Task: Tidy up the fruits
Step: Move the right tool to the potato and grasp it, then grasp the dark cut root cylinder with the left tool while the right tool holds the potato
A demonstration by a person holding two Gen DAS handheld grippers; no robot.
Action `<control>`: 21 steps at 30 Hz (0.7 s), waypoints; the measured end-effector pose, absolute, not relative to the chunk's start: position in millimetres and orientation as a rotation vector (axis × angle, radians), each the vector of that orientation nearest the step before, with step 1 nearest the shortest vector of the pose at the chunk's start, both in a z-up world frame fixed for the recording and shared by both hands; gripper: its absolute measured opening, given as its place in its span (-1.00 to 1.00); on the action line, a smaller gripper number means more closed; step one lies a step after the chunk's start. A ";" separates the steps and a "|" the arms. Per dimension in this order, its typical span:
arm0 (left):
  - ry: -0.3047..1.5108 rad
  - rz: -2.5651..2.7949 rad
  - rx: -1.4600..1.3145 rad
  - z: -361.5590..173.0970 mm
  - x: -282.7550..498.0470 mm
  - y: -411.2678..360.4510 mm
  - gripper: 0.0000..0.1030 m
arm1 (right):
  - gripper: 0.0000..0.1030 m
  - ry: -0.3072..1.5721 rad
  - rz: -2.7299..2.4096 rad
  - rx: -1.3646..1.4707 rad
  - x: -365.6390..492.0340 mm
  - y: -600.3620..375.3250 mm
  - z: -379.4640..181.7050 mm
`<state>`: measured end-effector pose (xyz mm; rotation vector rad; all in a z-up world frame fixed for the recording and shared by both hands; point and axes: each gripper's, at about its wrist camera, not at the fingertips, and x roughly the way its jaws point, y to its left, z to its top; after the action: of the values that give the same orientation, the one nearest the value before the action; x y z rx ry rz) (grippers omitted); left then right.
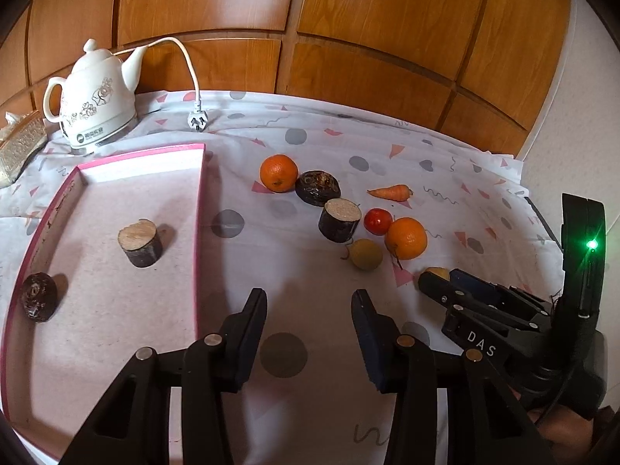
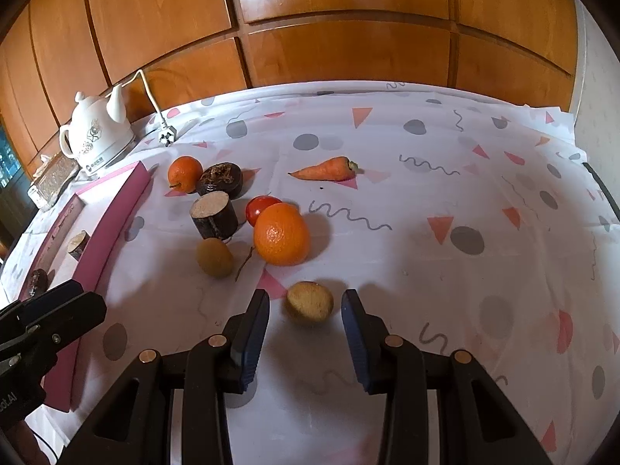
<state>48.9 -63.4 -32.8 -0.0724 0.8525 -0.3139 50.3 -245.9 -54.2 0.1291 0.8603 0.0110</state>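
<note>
My right gripper is open low over the tablecloth, its fingers either side of a small tan fruit with gaps on both sides. Just beyond lie a large orange, a tomato, a yellow-green fruit, a dark cut cylinder, a dark round piece, a small orange and a carrot. My left gripper is open and empty beside the pink-rimmed tray. The tray holds a cut cylinder and a dark round piece.
A white kettle stands at the back left, its cord and plug lying on the cloth. A tissue box sits left of it. Wooden panels close off the back. The table's right edge is near.
</note>
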 end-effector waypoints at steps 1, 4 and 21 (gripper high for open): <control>0.855 -0.313 -0.076 -33.4 49.8 -63.4 -0.10 | -0.24 0.862 0.011 0.130 51.3 -246.4 -54.9; 0.857 -0.303 -0.080 -35.2 53.4 -66.1 -0.10 | -0.24 0.866 0.004 0.128 52.9 -248.1 -57.5; 0.860 -0.296 -0.099 -44.0 100.3 -103.3 -0.10 | -0.49 0.829 0.009 0.084 54.9 -249.8 -65.7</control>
<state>100.3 -103.3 -44.0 -0.0994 0.8603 -0.2961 54.9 -249.8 -65.7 0.0844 0.8294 0.0092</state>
